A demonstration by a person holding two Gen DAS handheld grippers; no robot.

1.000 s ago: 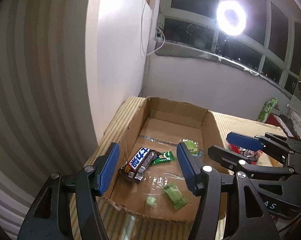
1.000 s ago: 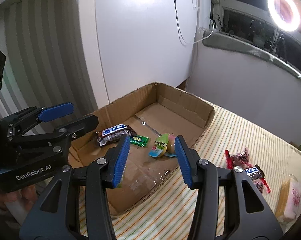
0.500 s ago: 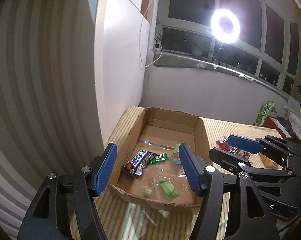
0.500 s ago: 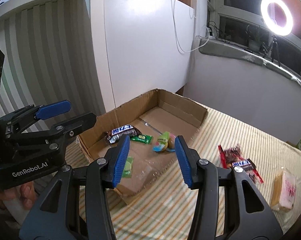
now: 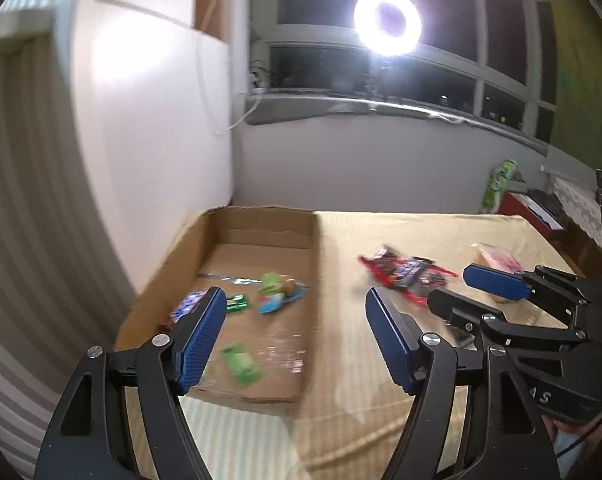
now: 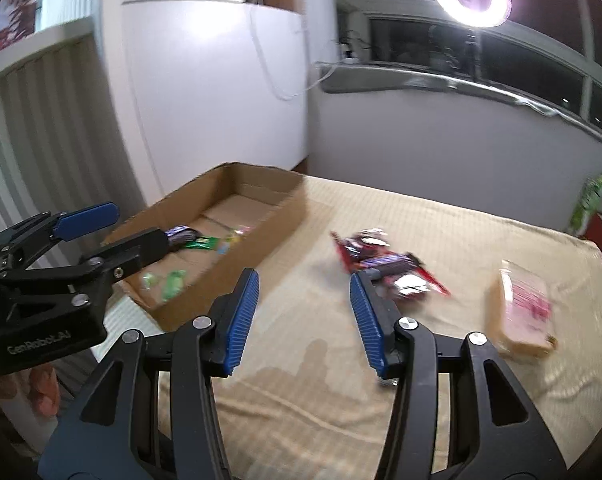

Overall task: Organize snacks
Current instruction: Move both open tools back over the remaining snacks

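Nearest, left gripper [image 5: 293,340]: blue ribbed pads spread wide, just been opening, nothing between them; hanging over the near end of the shallow brown cardboard box [image 5: 309,248] and the striped beige tablecloth [image 5: 401,240] beside it

Right gripper [image 6: 303,316]: blue pads parted at a middling gap, empty, poised over bare cloth and aimed toward the loose snacks

Just beyond, inside the box, already sorted: small light-green wrapped sweets [image 5: 241,362] at the near end, then a dark chocolate bar with a blue-and-white label [image 5: 187,304], a flat green packet [image 5: 237,303] touching or just beside it, and a green-and-blue wrapped piece [image 5: 275,294] nearer the middle; blur hides finer detail

Further out on the cloth, well apart from the box, not yet sorted: a heap of red-wrapped snacks with a dark bar [image 6: 385,266] on top, exact count unclear through the blur; off to its right, a pale rectangular packet with pink print [image 6: 523,308]

Farthest, by the wall, a green patterned package [image 6: 591,200], too small to tell whether a snack

By judgement roughly halfway: several pieces boxed, the red heap and pale packet remaining; red heap the likely next target, lying just ahead of the right gripper
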